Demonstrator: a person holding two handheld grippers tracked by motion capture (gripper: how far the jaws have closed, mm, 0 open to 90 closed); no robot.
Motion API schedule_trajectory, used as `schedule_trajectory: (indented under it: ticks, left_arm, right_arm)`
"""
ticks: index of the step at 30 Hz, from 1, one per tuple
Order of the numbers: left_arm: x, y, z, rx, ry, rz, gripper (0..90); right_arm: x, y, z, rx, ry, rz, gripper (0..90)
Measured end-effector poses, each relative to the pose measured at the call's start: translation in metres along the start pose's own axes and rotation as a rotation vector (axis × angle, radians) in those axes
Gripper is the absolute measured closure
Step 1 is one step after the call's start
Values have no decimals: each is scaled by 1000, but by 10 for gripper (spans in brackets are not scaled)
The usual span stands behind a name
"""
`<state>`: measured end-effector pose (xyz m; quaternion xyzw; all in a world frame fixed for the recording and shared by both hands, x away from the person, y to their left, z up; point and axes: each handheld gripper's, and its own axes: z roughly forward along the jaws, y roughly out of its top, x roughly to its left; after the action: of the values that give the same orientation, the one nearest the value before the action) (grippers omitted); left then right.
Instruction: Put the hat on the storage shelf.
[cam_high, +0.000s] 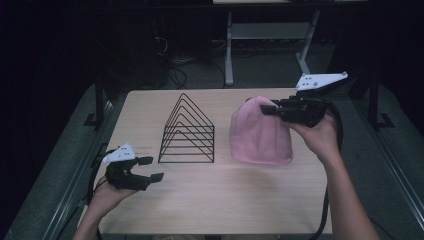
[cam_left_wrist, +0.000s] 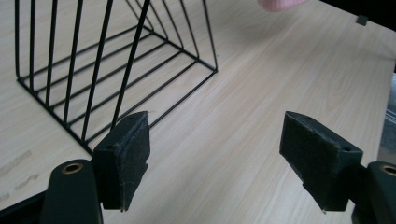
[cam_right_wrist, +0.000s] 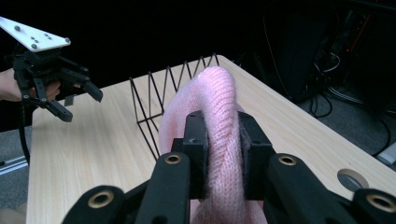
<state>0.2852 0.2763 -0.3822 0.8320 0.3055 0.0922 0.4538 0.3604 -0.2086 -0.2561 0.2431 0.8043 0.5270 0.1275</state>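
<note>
Nearest you, your left gripper (cam_high: 152, 169) hangs just over the near left part of the wooden table (cam_high: 210, 200), its jaws spread wide with nothing between them. In the left gripper view the two black foam-faced pads (cam_left_wrist: 125, 156) look rough and slightly frayed at the edges, and bare pale wood grain lies in the gap. Your left hand (cam_high: 102, 197) is partly cut off by the bottom edge of the high view, and the grey three-cornered plate (cam_high: 119, 153) covers part of the gripper body.

Just beyond that gripper stands the black wire rack (cam_high: 187, 131), a row of thin triangular loops on a rectangular base, open all the way through. The left gripper view cuts off its tops, leaving the lower rods (cam_left_wrist: 116, 70) visible.

To the right of the rack, near it but apart, sits the pink knit beanie (cam_high: 261, 134), soft and ribbed, dome-shaped, with its lower rim resting on the table. Your right gripper (cam_high: 267, 109) is clamped on a fold at its top. In the right gripper view the jaws pinch a rounded ridge of the knit (cam_right_wrist: 219, 121) tight between them, and the beanie hides much of the table behind it; its bottom runs out of frame.

Beyond the table everything is dim: a pale metal table leg (cam_high: 229, 50) and dark cables (cam_high: 175, 65) on the floor are hard to make out.
</note>
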Motion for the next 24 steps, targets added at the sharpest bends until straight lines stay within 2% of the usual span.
schedule_trajectory:
  ticks: [9,15,24]
  left_arm:
    - [-6,21,-2,-25,-31,24,242]
    - [-9,36,-1,-23,-50,57,242]
    - [-12,54,1,-37,-79,76,242]
  right_arm:
    - [11,15,-1,-11,22,-32,762]
    - [20,27,2,-17,44,-56,761]
    - [34,48,15,-22,90,-97,761]
